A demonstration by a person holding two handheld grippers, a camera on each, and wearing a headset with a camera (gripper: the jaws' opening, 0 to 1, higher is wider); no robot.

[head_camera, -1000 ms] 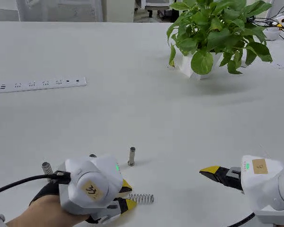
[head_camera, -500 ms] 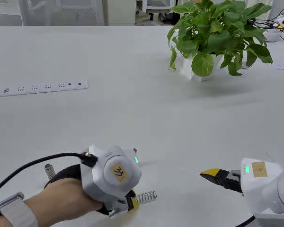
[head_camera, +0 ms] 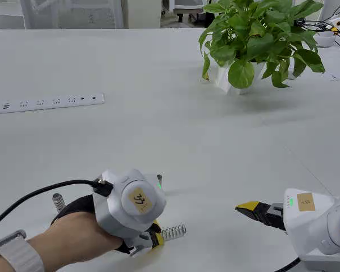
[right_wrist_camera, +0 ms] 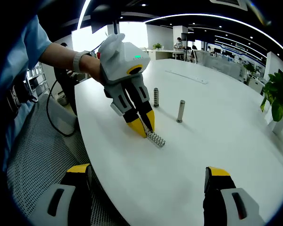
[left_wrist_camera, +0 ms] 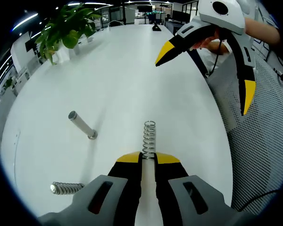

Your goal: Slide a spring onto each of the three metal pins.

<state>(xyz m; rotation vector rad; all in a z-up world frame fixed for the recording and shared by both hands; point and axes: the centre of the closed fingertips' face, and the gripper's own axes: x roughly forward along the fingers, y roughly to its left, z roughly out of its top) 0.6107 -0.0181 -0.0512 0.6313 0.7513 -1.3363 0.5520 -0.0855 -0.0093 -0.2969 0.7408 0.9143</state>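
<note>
Near the front edge of the white table (head_camera: 158, 130), the left gripper (head_camera: 153, 238) has its yellow-tipped jaws pressed together on one end of a small coiled steel spring (head_camera: 174, 231). The spring sticks out ahead of them, low over the tabletop. Just beyond stands a bare upright metal pin (right_wrist_camera: 180, 111). A second pin (head_camera: 58, 202), already sleeved in its own coil, stands to its left. Well apart to the right, the right gripper (right_wrist_camera: 146, 173) hovers with jaws spread wide, holding nothing.
</note>
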